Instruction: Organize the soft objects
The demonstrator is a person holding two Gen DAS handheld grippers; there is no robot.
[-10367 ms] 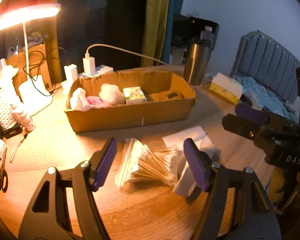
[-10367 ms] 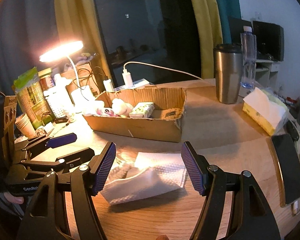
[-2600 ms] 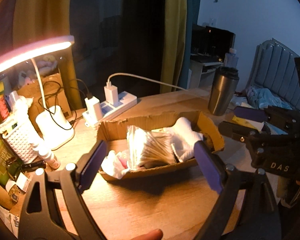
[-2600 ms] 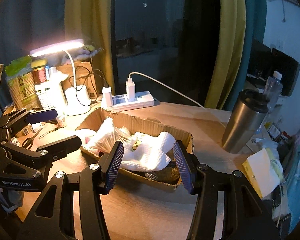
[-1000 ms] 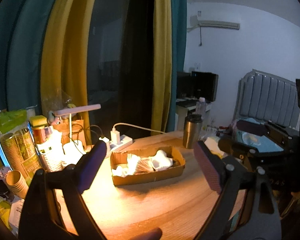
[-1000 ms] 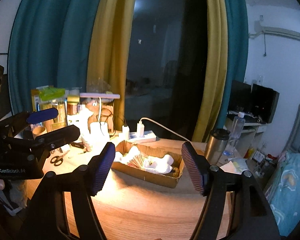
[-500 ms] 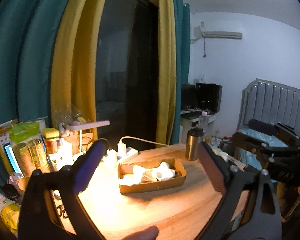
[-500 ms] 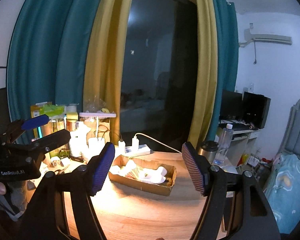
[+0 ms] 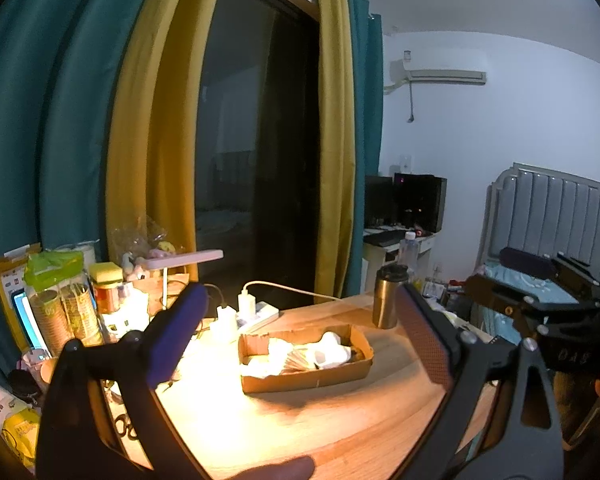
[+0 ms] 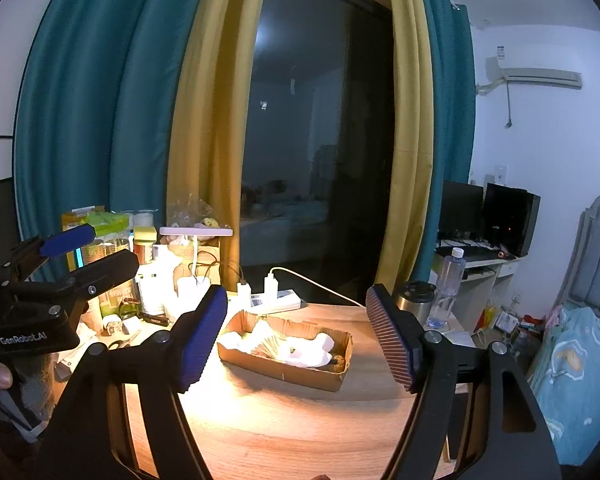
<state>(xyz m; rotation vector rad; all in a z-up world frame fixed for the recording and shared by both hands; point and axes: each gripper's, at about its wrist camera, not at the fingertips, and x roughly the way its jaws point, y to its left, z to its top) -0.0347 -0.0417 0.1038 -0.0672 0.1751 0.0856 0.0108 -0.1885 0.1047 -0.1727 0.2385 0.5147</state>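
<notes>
A shallow cardboard box (image 9: 300,380) (image 10: 284,372) sits on the wooden table under the lamp light. In it lie a white folded paper towel (image 9: 332,350) (image 10: 312,350), a bag of cotton swabs (image 9: 296,360) (image 10: 270,344) and other white soft items. My left gripper (image 9: 300,292) hangs well back from the box, wide open, with nothing between its fingers. My right gripper (image 10: 296,292) is equally far back, its jaws opening and empty. Each gripper also shows in the other's view: the right gripper (image 9: 500,270), the left gripper (image 10: 96,254).
A desk lamp (image 9: 184,256), a power strip (image 9: 256,312) and packed jars and packets crowd the table's left. Scissors (image 9: 124,426) lie near the left edge. A steel tumbler (image 9: 388,296) stands right of the box. A bed (image 10: 580,340) lies at far right.
Both grippers have drawn back and upward, so the box looks smaller and farther. The swab bag and paper towel, on the table in the oldest frames, now lie in the box.
</notes>
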